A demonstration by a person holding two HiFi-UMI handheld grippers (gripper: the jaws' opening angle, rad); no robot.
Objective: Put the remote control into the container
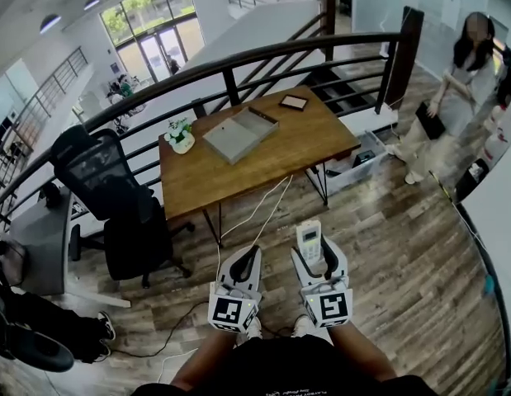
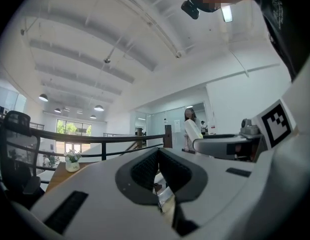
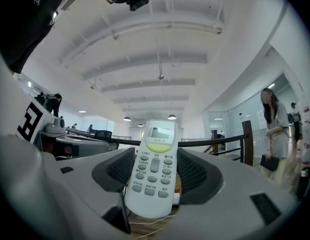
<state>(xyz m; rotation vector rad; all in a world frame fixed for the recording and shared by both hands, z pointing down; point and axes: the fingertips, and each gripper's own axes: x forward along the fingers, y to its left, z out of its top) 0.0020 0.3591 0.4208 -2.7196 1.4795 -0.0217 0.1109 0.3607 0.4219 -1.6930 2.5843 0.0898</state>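
Observation:
A white remote control (image 1: 309, 239) with a small screen and grey buttons stands upright between the jaws of my right gripper (image 1: 314, 251), which is shut on its sides. In the right gripper view the remote control (image 3: 155, 166) fills the gap between the dark pads. My left gripper (image 1: 250, 256) is beside it, jaws closed together with nothing in them, as the left gripper view (image 2: 158, 152) also shows. Both grippers are held low in front of the person's body, over the wood floor. The grey, flat, open container (image 1: 238, 134) lies on the wooden table (image 1: 230, 184) well ahead of both grippers.
On the table stand a small potted plant (image 1: 181, 134) and a dark framed tablet (image 1: 293, 101). A black office chair (image 1: 123, 209) is left of the table. White cables (image 1: 259, 209) run across the floor. A curved railing (image 1: 238, 60) lies behind; a person (image 1: 453, 97) stands at the right.

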